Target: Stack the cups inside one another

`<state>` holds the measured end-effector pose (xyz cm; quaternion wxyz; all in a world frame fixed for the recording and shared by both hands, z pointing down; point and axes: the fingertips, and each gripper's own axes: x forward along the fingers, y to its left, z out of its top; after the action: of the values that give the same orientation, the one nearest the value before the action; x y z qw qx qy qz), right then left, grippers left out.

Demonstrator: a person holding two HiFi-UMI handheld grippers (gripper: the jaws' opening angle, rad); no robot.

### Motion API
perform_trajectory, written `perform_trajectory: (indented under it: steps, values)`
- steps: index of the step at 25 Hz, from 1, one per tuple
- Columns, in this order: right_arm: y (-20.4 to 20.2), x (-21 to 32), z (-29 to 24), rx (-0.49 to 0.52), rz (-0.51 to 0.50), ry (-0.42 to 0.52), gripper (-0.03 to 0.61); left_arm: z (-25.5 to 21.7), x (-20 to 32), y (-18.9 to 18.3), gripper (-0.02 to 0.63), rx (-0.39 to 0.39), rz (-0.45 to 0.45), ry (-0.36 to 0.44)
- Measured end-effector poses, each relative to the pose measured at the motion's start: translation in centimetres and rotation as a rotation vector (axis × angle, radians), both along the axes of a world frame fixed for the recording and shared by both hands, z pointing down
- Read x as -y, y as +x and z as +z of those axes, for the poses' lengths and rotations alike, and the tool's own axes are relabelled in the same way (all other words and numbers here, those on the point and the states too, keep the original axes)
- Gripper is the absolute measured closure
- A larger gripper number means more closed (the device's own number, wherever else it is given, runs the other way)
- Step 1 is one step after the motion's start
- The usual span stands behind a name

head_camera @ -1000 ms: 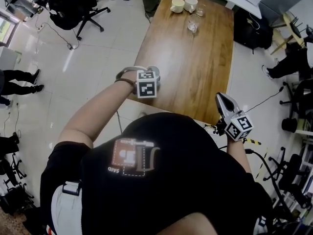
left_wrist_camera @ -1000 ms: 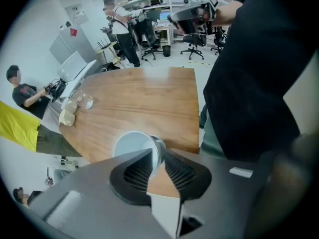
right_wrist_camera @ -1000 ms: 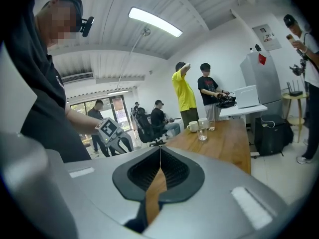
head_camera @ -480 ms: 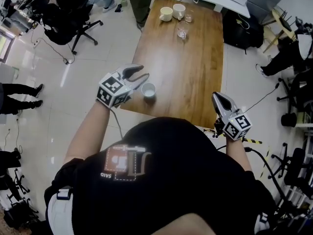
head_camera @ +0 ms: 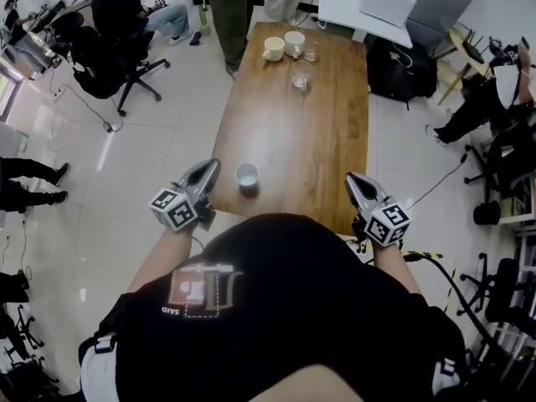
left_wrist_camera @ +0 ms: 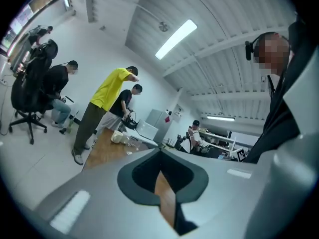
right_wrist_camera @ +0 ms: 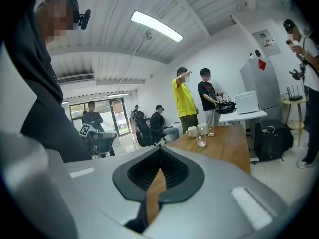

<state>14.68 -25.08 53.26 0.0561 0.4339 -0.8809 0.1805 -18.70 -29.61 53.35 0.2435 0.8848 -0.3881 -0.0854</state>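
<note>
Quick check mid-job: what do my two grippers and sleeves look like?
Left gripper and right gripper: pale grey tapered jaws with dark ribbed pads inside. Each carries a white cube with black square markers. The person wears a black short-sleeved shirt.

table edge behind torso, glasses indistinct

A long brown wooden table stands on a shiny white floor, with a black chair on wheels at one side, a white desk behind, and a long bright light overhead.
</note>
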Motion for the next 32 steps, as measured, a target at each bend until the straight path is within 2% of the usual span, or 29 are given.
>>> perform_trajectory:
  steps: [15, 20, 32]
  values:
    - [0.7, -0.5, -0.8, 0.046, 0.016, 0.019, 0.565, -3.9, -0.2, 2.2, 0.612, 0.011, 0.078, 0.096]
    - [0.7, -0.3, -1.5, 0.087, 0.013, 0.031, 0.565, -2.9, 0.1, 1.9, 0.612, 0.002, 0.072, 0.090]
    - [1.0, -0.4, -1.1, 0.044, 0.018, 0.024, 0.566, -3.2, -0.2, 2.2, 0.612, 0.008, 0.082, 0.094]
